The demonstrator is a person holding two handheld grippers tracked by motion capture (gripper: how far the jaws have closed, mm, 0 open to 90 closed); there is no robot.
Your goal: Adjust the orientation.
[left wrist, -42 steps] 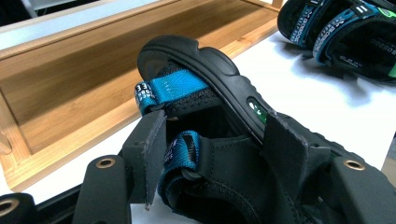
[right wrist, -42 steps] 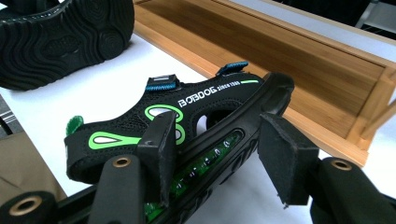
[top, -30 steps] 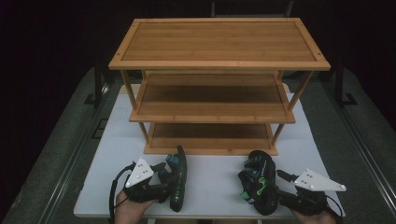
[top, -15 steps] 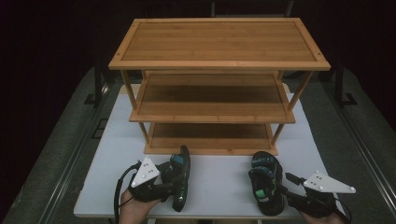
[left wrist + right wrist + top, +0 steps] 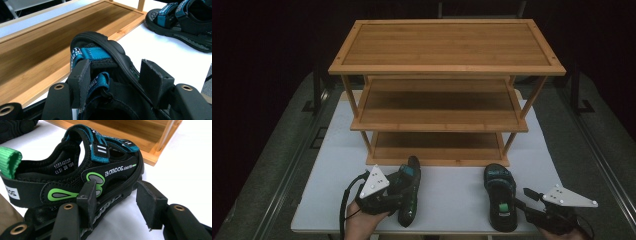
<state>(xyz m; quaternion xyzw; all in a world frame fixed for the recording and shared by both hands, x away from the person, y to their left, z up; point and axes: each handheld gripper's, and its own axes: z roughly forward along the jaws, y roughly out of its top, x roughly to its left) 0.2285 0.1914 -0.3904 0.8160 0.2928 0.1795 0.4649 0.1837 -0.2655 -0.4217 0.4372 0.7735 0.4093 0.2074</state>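
while the left sandal (image 5: 100, 53) is gripped on its edge by the left gripper (image 5: 117, 75), one pad on the blue strap and the other against the sole, its toe is pointed at the bottom shelf (image 5: 437, 147) of the bamboo rack (image 5: 447, 50). the right sandal (image 5: 75, 177) is seen flat on the white table (image 5: 452, 200), just in front of the rack. the right gripper (image 5: 122, 195) is judged released: one pad lies at the sandal's side, the other stands clear with bare table between.

step in hand, as judged: the pair is to be shelved.
- the left sandal should be turned sole-down before it is slid in.
- the shelf's raised lip should be cleared by the toe.
- a grip across sole and side is advised for the right sandal, not on a strap alone.
- room should be left beside the first sandal for the second.
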